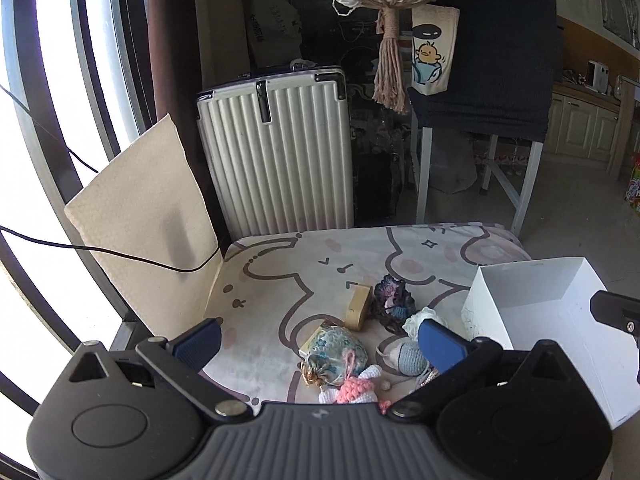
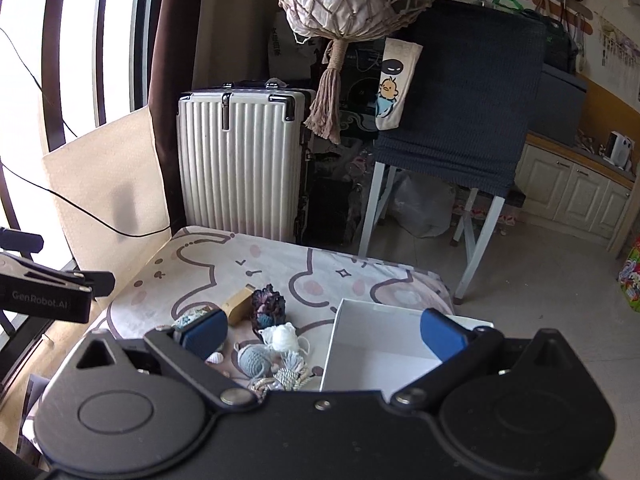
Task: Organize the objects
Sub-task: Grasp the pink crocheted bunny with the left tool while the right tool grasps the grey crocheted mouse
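From the left wrist, the left tongs (image 1: 320, 342) hang spread and empty over a brocade pouch (image 1: 335, 354) and pink crochet doll (image 1: 352, 390) on the bench (image 1: 280, 280), beside the white box (image 1: 552, 320); both look soft and light, best pinched mid-body. From the right wrist, the right tongs (image 2: 322, 334) are spread too, above a grey crochet piece (image 2: 253, 360), a white yarn ball (image 2: 285, 336) and what may be a small shell (image 2: 215, 357), probably fragile.

Left gripper (image 1: 320, 342) and right gripper (image 2: 324, 334) both gape, empty
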### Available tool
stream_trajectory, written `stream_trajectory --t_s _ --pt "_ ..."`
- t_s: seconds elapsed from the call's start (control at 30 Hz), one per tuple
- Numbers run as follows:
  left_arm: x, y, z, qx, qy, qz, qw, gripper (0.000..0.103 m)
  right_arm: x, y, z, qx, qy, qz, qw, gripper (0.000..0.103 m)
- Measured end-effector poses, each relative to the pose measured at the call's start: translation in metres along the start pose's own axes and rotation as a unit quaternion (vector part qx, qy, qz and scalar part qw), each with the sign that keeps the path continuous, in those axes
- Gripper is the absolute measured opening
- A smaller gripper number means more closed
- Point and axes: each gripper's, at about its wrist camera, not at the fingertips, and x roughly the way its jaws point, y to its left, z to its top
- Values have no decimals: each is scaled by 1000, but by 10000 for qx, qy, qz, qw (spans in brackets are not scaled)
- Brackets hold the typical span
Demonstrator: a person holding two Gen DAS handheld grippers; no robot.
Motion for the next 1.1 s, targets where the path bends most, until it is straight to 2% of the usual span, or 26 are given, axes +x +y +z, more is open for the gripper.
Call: stream_trajectory --t_s 0.3,0.5,0.67,0.8,0.87,1.03,1.1 --pt "78 11 9 -308 301 89 9990 103 84 9 11 155 354 362 9986 103" --pt "127 20 -1 -754 667 13 9949 102 140 15 11 70 530 347 9980 103" --pt "162 19 -17 -1033 1008 51 9895 98 184 21 4 -20 919 622 9938 94" --pt "181 15 -31 -1041 1218 245 9868 98 210 25 -4 38 1186 827 9895 89" --pt "190 14 -39 -1126 1398 268 9834 98 224 26 -8 111 1374 911 9862 84" --pt "211 14 -61 -1638 1987 207 9660 98 255 34 -25 216 1949 1138 9740 73" --pt "217 13 -67 -1746 2140 198 9609 94 263 40 -34 81 2079 1243 9702 70"
